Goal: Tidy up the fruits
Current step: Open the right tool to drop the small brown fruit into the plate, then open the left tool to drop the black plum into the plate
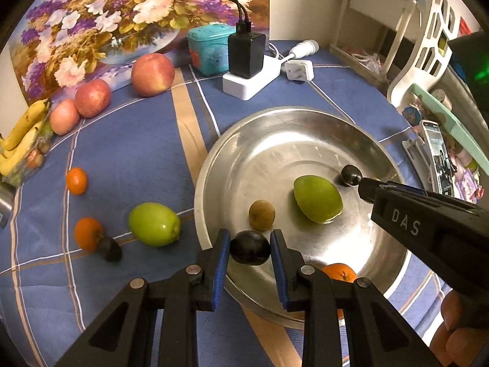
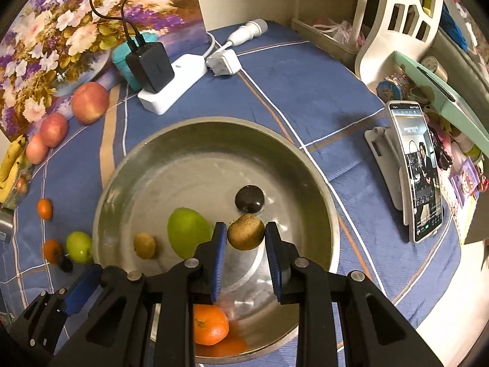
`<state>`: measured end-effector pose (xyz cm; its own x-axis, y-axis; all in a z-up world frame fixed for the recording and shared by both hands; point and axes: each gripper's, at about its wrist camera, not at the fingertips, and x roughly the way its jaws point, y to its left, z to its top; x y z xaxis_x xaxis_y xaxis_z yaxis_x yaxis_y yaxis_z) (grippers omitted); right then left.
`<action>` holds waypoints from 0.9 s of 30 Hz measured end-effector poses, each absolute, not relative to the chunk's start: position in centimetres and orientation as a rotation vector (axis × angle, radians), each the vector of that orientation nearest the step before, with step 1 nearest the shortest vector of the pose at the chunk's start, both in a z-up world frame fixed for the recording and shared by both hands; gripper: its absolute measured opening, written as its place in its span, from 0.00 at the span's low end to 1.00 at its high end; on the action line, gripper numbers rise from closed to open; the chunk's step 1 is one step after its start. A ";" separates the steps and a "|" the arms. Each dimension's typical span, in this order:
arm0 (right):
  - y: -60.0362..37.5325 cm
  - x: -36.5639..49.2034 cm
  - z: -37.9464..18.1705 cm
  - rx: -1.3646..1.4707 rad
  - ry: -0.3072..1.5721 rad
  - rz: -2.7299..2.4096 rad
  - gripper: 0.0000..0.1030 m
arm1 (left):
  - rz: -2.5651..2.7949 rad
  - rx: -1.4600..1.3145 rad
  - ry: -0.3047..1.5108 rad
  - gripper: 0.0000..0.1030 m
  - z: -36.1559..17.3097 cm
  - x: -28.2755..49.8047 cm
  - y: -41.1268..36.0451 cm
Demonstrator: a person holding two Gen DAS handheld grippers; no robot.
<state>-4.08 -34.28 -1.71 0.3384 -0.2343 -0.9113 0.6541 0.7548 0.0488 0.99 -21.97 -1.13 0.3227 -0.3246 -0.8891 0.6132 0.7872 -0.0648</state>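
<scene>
Two grippers we hold: left gripper [image 1: 250,249] clamps a dark plum [image 1: 250,251], long axis crosswise between the pads; right gripper [image 2: 246,234] pinches a brown fruit [image 2: 245,231], stem end leftward, over the steel bowl [image 2: 318,183].

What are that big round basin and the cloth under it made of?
The basin looks like stainless steel: silvery, brushed, with blurred reflections of the fruit. The tablecloth appears to be woven fabric: matte blue with white and tan stripes, faintly textured.
</scene>
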 end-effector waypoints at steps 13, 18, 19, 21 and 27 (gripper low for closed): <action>-34.4 -4.2 -1.3 0.462 1.074 -0.605 0.40 | -0.646 0.321 1.075 0.48 -0.9 0.8 -22.1; -34.2 -4.4 -0.5 0.457 1.047 -0.605 0.40 | -0.644 0.331 1.058 0.57 -0.5 0.8 -21.9; -34.2 -4.4 -0.4 0.457 1.044 -0.606 0.40 | -0.643 0.332 1.055 0.57 -0.5 0.8 -21.8; -34.1 -4.4 -0.3 0.456 1.038 -0.606 0.40 | -0.635 0.332 1.050 0.57 -0.3 1.0 -21.5; -33.5 -4.0 -0.1 0.440 1.041 -0.592 0.40 | -0.585 0.304 1.053 0.59 -0.2 2.0 -20.0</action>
